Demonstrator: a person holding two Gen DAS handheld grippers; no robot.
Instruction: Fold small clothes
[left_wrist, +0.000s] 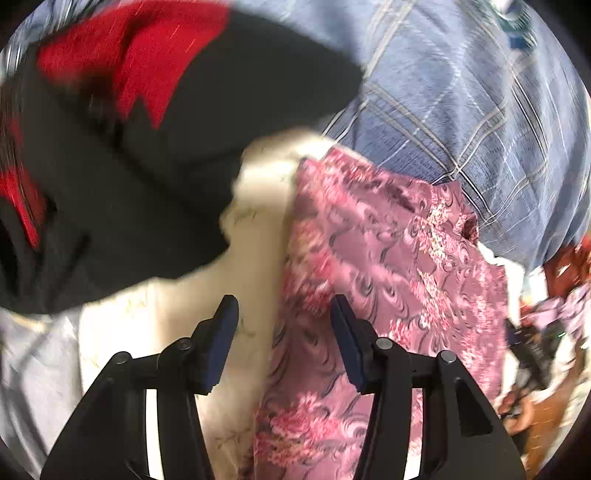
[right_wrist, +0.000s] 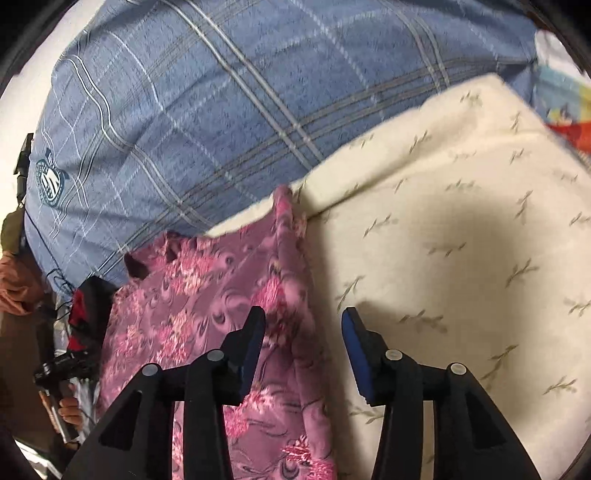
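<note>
Left claw (left_wrist: 284, 314) and right claw (right_wrist: 303, 321) released over pink garment (left_wrist: 388, 266); black-red cloth (left_wrist: 147, 129) blurred.

Both my wrist cams look steeply down, close over the pink floral cloth (left_wrist: 388, 258). L cam sits w/ it right of centre; R cam has pink floral cloth (right_wrist: 207, 306) left of centre. Shared: that cloth, cream fabric (right_wrist: 461, 221), blue plaid sheet (left_wrist: 461, 92).

Light: bright, even
Blur: black-and-red garment (left_wrist: 155, 122) smeared
Shadow: soft on cream sprigged cloth (right_wrist: 461, 236)
Edges: fisheye-bent, dark
</note>
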